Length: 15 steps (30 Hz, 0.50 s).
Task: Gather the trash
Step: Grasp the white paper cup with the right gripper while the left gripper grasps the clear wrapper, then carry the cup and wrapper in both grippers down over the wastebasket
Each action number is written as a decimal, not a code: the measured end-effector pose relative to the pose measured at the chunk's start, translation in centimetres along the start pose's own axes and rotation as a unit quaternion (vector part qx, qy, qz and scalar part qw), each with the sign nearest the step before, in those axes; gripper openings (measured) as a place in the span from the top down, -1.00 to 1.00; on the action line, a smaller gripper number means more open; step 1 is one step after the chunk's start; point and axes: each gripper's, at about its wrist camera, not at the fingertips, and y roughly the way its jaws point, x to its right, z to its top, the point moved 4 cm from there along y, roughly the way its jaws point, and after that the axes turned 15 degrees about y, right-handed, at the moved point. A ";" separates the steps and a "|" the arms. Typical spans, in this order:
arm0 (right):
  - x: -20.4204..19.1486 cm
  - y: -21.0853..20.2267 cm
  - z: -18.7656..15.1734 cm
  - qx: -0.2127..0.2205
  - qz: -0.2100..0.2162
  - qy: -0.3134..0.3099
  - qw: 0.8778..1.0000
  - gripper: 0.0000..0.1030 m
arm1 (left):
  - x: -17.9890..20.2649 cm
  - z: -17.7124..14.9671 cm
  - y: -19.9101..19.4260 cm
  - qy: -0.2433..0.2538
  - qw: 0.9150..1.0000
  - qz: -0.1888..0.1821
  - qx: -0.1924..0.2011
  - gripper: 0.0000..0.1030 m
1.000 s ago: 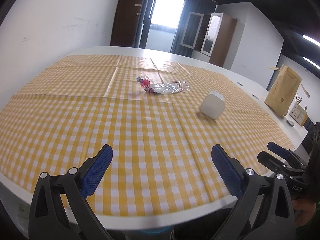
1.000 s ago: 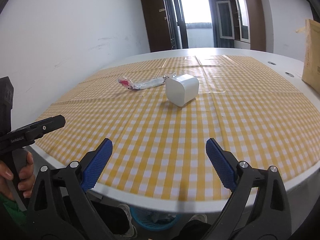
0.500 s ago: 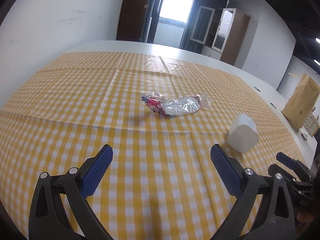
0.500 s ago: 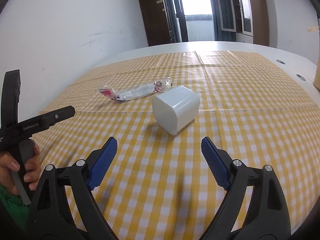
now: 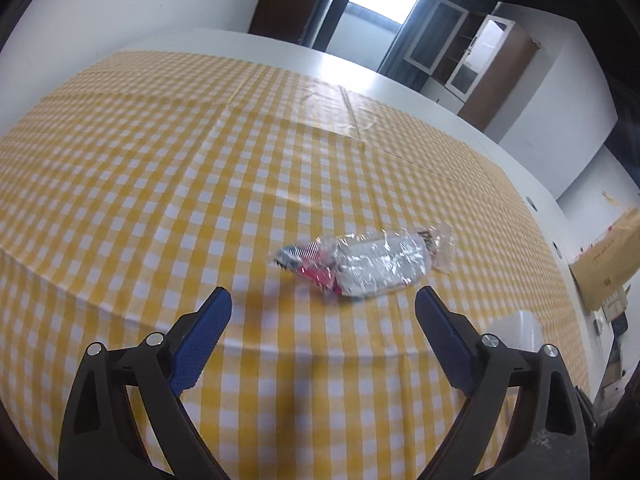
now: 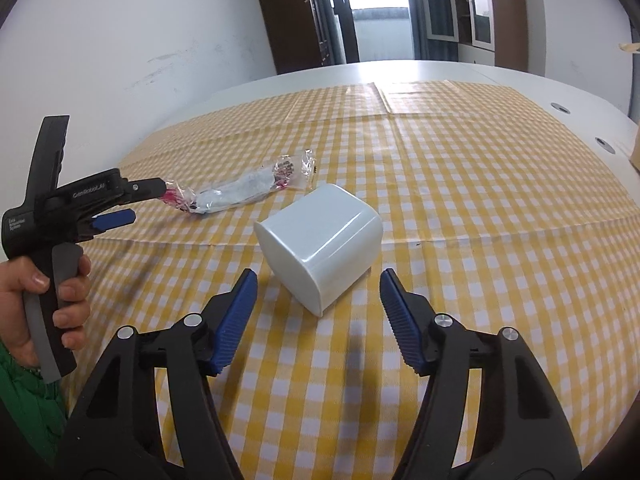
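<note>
My left gripper (image 5: 322, 300) wide open, shiny wrapper (image 5: 360, 266) on the checked cloth (image 5: 160, 180) just ahead, untouched, my right gripper (image 6: 318, 284) open around the white tub (image 6: 320, 248).

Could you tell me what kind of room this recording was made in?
Probably an office or meeting room: a large white table under a yellow checked tablecloth, glass-fronted cabinets, and a doorway at the far end.

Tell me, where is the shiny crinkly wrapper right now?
The crumpled foil wrapper lies on the yellow checked tablecloth, just ahead of the open left gripper. In the right wrist view it sits left of and behind the white container.
</note>
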 end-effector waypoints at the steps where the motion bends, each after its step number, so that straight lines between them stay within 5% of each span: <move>1: 0.0 0.4 0.1 -0.005 -0.005 0.003 1.000 -0.04 | -0.3 0.2 0.3 -0.003 1.000 0.004 -0.002 -0.69; 9: 0.3 2.2 1.2 -0.016 -0.023 0.006 1.000 0.38 | -0.5 0.9 2.2 0.012 1.000 0.006 -0.011 -0.43; 12: 0.3 2.0 1.4 -0.007 -0.017 0.014 1.000 0.81 | -1.1 0.8 2.8 0.006 1.000 0.002 -0.017 -0.05; 15: 0.2 1.9 1.3 -0.007 -0.007 0.016 1.000 0.92 | -0.9 1.1 2.1 0.004 1.000 -0.031 0.004 0.36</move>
